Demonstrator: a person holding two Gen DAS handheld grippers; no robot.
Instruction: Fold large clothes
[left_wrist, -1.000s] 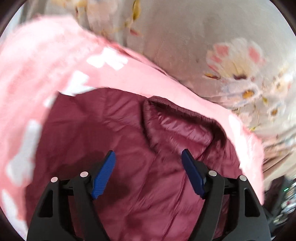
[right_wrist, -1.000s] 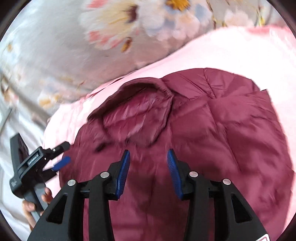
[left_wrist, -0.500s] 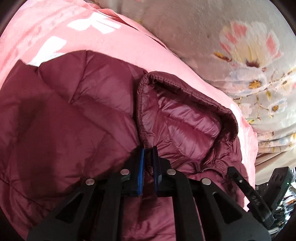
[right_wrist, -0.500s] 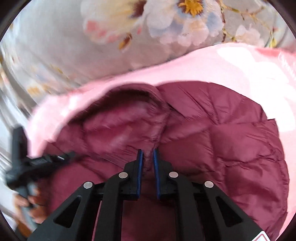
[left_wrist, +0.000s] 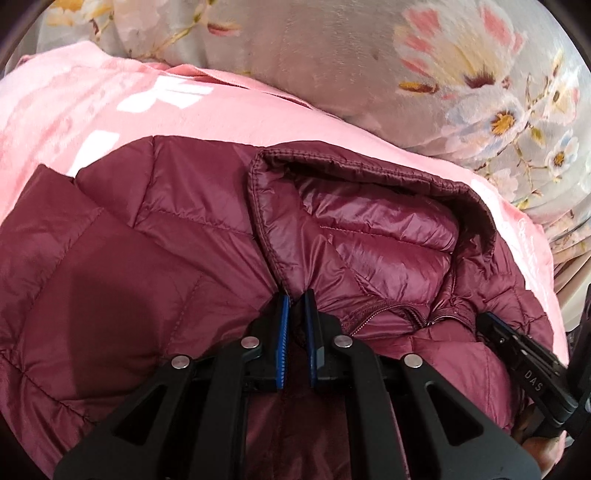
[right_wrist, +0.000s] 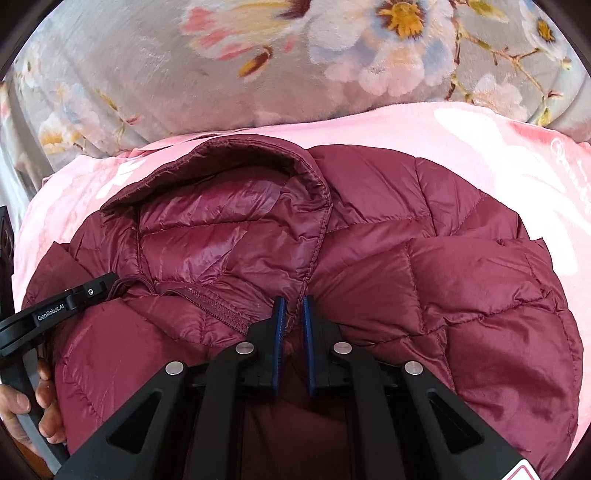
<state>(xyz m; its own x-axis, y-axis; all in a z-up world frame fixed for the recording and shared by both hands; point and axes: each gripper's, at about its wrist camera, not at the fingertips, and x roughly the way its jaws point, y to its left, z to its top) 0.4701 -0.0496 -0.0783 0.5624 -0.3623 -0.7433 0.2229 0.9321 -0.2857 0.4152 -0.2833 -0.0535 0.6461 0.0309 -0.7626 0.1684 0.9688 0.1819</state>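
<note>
A maroon quilted puffer jacket (left_wrist: 184, 258) lies front up on a pink blanket (left_wrist: 110, 110), its collar (left_wrist: 369, 173) standing open toward the far side. My left gripper (left_wrist: 296, 301) is shut on a pinch of jacket fabric at the collar's left base, beside the zipper (left_wrist: 384, 314). My right gripper (right_wrist: 294, 302) is shut on the fabric at the collar's (right_wrist: 236, 155) right base. Each gripper shows in the other's view: the right gripper (left_wrist: 517, 354) at the right edge, the left gripper (right_wrist: 74, 295) at the left, nosed into the jacket (right_wrist: 461, 277).
A grey plush blanket with large flowers (right_wrist: 295, 66) rises behind the pink blanket (right_wrist: 480, 129). A person's hand (right_wrist: 33, 402) holds the left gripper's handle at the lower left. The pink blanket's edge drops off at the right in the left wrist view.
Both grippers have gone from open above the jacket to shut on its fabric at the collar's base. Both came down closer to the jacket and rolled a little.
</note>
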